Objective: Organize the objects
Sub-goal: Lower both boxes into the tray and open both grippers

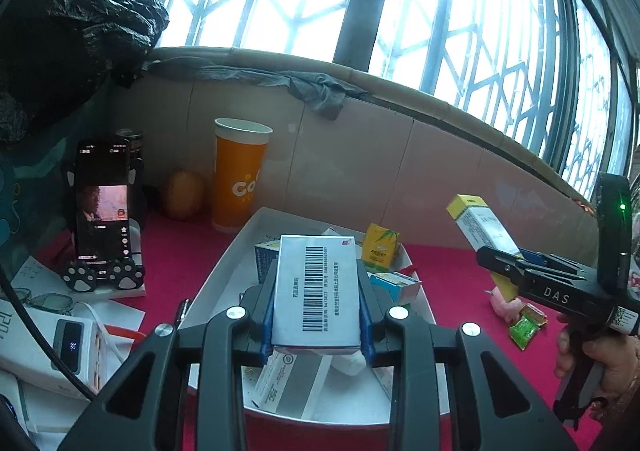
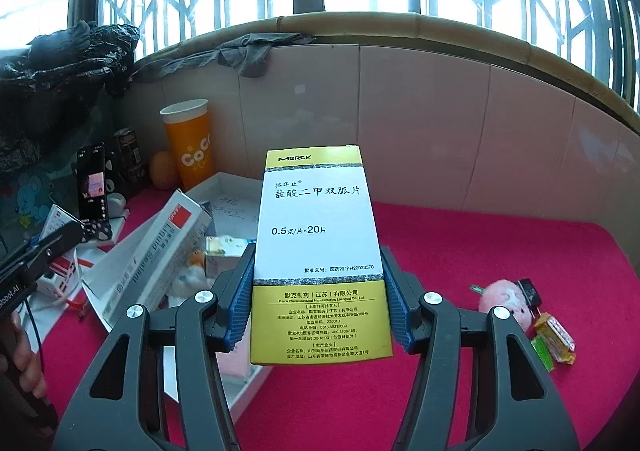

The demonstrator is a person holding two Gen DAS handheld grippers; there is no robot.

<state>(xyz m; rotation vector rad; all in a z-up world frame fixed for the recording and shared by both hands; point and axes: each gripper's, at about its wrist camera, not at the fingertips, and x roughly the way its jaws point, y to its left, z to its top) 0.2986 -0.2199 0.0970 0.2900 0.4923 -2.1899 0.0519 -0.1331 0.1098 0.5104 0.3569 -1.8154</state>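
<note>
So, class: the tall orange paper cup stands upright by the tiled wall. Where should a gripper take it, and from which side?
Grip the orange cup across its mid-body, jaws level, coming from the white tray side. It stands upright and tapers downward; the tiled wall blocks the back and a round fruit crowds one side. Squeeze gently, since paper walls probably crush.

Wrist views windowward; shared white tray (image 1: 224,271)

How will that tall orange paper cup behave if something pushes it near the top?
The orange paper cup stands tall on a narrower base, so it would probably tip rather than slide. It looks thin-walled, so likely light and easily crushed. Its contents cannot be seen.
</note>
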